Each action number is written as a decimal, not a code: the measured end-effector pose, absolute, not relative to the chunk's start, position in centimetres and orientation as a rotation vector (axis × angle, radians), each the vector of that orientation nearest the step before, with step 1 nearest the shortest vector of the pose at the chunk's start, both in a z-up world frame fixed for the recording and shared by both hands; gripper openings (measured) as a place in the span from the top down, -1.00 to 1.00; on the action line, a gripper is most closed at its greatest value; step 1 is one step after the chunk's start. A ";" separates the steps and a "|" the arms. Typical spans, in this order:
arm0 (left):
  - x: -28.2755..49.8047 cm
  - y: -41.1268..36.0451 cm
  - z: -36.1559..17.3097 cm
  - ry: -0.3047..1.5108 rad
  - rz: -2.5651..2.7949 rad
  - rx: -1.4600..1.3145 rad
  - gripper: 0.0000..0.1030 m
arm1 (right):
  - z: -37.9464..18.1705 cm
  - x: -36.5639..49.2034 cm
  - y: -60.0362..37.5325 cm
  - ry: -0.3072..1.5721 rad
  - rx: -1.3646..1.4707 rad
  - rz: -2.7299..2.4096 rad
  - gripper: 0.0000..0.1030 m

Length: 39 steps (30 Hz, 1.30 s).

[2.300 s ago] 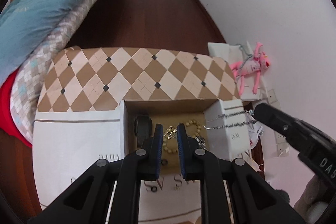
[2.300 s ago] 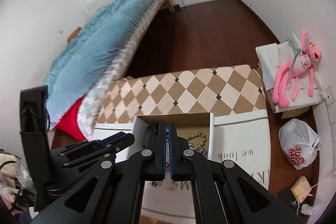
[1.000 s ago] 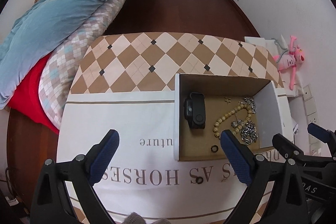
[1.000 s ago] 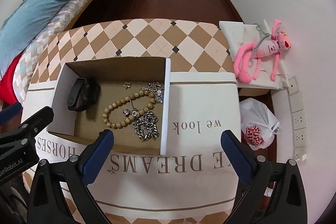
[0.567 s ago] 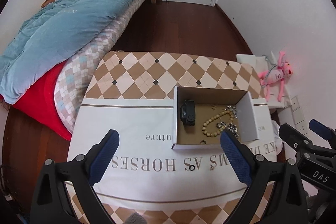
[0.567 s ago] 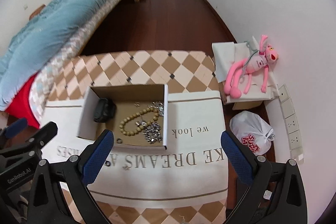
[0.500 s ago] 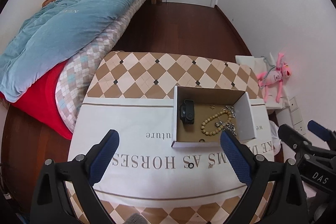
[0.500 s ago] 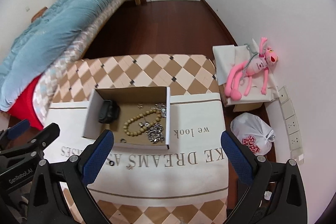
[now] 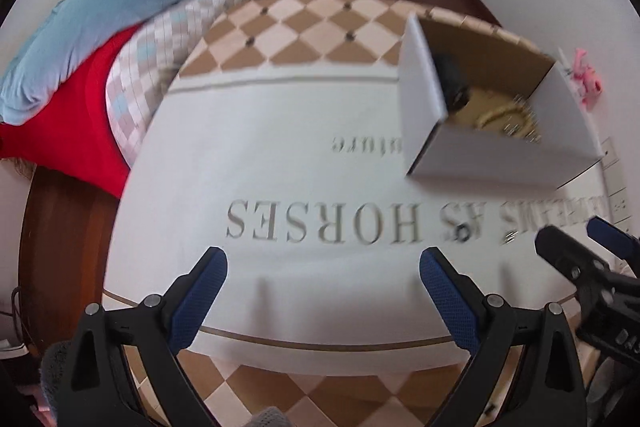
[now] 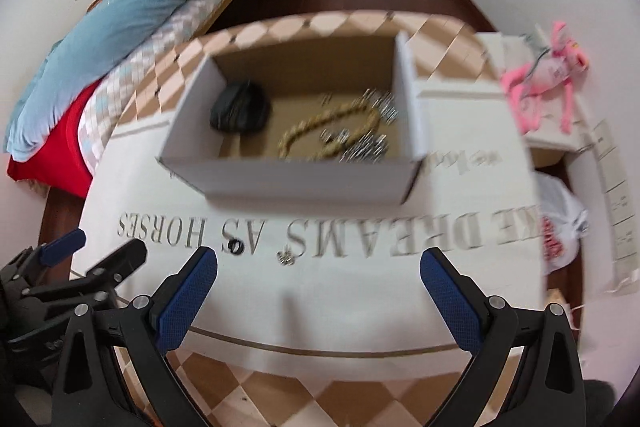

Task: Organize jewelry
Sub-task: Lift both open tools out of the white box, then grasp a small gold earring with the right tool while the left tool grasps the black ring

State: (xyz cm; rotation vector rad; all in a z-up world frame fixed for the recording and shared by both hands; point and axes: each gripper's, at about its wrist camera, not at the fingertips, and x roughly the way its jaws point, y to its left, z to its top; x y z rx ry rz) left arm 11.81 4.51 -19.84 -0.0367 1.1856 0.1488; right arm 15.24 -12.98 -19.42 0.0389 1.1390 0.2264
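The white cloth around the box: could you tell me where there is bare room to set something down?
Free: the white cloth between the right hand-held gripper and the lettering, and left of the box. Crowded: box interior, and near the black ring and small silver piece.

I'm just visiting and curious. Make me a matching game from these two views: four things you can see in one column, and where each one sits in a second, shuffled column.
Things:
1. black watch
2. bead bracelet
3. small black ring
4. pink plush toy

Places:
A. on the white cloth, outside the box, in front of it
B. off the table, over by the wall
C. inside the cardboard box, at its left end
D. inside the box, right of the middle, by the silver chains

Pairs: 1-C, 2-D, 3-A, 4-B
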 end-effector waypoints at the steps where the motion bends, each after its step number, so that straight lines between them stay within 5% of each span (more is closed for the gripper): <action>1: 11.7 4.6 -20.3 1.193 0.155 -0.032 -0.91 | -20.2 15.1 -12.6 1.138 0.039 0.231 -0.75; 8: 11.2 5.6 -21.6 1.205 0.179 -0.025 -0.91 | -23.5 14.6 -10.7 1.144 0.020 0.256 0.18; 11: 11.3 5.8 -21.6 1.204 0.185 -0.027 -0.91 | -23.7 14.2 -9.6 1.110 -0.043 0.251 0.84; 30: 13.9 -2.9 -21.5 1.159 0.008 0.001 -0.89 | -20.3 13.1 -17.4 1.038 0.115 0.148 0.83; 32: 13.9 -3.8 -21.5 1.149 -0.006 0.025 -0.58 | -20.5 13.1 -18.4 1.042 0.137 0.131 0.83; 36: 14.2 -4.9 -22.3 1.177 -0.033 0.038 0.46 | -20.7 13.1 -19.4 1.043 0.161 0.114 0.83; 39: 14.0 -5.0 -22.3 1.163 -0.043 0.041 0.64 | -20.5 13.2 -19.7 1.037 0.170 0.107 0.83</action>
